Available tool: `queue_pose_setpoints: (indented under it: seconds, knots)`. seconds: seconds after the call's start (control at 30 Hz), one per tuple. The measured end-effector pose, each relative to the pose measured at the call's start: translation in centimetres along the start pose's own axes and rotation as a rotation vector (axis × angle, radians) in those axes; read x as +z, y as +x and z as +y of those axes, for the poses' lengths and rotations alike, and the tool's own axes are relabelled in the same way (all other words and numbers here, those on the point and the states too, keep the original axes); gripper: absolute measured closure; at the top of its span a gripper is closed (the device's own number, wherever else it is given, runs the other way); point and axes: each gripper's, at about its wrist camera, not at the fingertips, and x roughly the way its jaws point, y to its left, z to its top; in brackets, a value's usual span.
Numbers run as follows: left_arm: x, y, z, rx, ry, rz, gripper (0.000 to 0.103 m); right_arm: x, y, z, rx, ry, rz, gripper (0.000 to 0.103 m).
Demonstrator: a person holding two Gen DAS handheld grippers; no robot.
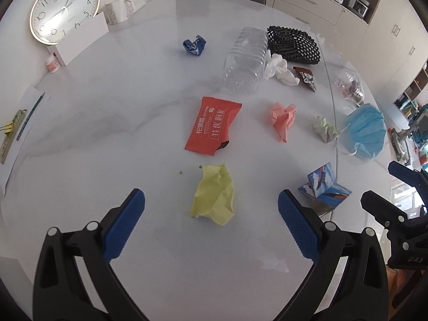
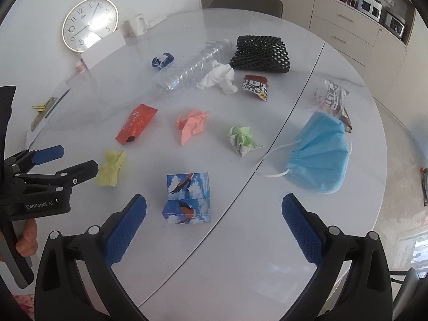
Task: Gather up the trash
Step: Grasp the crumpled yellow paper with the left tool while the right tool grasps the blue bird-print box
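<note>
Trash lies scattered on a white marble table (image 1: 93, 112). My left gripper (image 1: 211, 200) is open above a crumpled yellow paper (image 1: 214, 195), which lies between its blue pads without contact. Beyond it lies a red wrapper (image 1: 211, 125). My right gripper (image 2: 214, 204) is open over a blue printed paper box (image 2: 188, 198). A blue face mask (image 2: 318, 157) lies to its right. Pink paper (image 2: 191, 125), green paper (image 2: 242, 139), white tissue (image 2: 219, 77), a clear plastic bottle (image 2: 187, 67), black foam netting (image 2: 260, 53) and a blue wrapper (image 2: 161, 60) lie farther off.
A wall clock (image 1: 62, 8) leans at the back left beside a white box (image 1: 80, 40) and a mug (image 1: 117, 9). Paper, a pencil and yellow clips (image 1: 10, 131) lie at the left edge. A chair (image 2: 246, 4) and cabinets stand behind the table.
</note>
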Motion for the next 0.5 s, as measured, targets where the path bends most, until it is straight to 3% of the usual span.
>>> queue_pose_setpoints:
  seconds: [0.13, 0.23, 0.27, 0.3, 0.33, 0.5]
  knots:
    - [0.4, 2.4, 0.6, -0.031, -0.003, 0.032, 0.011, -0.5, 2.3, 0.8, -0.031, 0.021, 0.026, 0.002]
    - [0.6, 4.1, 0.8, -0.050, 0.006, 0.065, 0.034, -0.7, 3.4, 1.1, -0.051, 0.044, 0.038, 0.002]
    - [0.6, 4.8, 0.9, -0.059, 0.009, 0.088, 0.056, -0.8, 3.6, 1.0, -0.051, 0.052, 0.043, 0.002]
    - [0.5, 5.4, 0.9, -0.079, 0.010, 0.114, 0.065, -0.8, 3.8, 1.0, -0.052, 0.057, 0.047, 0.002]
    - [0.5, 5.2, 0.8, -0.076, 0.020, 0.079, 0.065, -0.9, 3.9, 1.0, -0.057, 0.062, 0.046, 0.002]
    - [0.3, 4.5, 0.3, -0.088, 0.068, 0.075, 0.066, -0.9, 4.3, 1.5, -0.060, 0.055, 0.047, 0.002]
